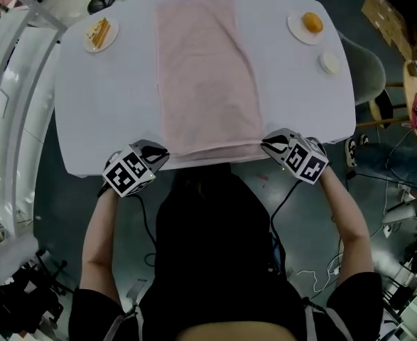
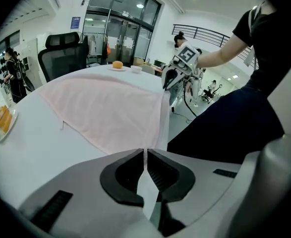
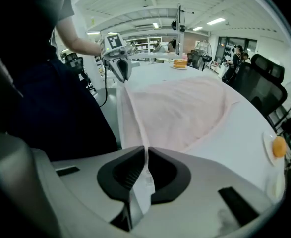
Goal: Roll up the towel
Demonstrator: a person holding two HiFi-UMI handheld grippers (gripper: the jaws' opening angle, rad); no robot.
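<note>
**Now both corners are pinched: what can spoil the first turn**

The left tongs [image 2: 145, 155] are closed on a thin fold of pink cloth, and the right tongs [image 3: 146, 155] are closed on cloth in the same way. Each pair holds one near corner of the towel [image 1: 208, 69]. The near hem is stretched between them along the near edge of the desk [image 1: 101, 119]. The rest of the towel lies flat in the middle of the desk and reaches almost to the far edge.

I think the main risk is an uneven roll. If one hand turns faster or goes further than the other, the roll will become a cone and drift toward one side edge.

Only a small bite of cloth is between the jaws, so a hard pull could make a corner slip out, and then the hem would fall.

The white cover of the desk looks soft. If the tongs also pinch it, it may be pulled into the roll.

The left plate [image 1: 100, 34] at the far left corner, the right plate [image 1: 305, 27] at the far right corner and the small white dish [image 1: 329, 62] by the right edge are well apart from the towel. They are in danger only if the cover is dragged.
</note>
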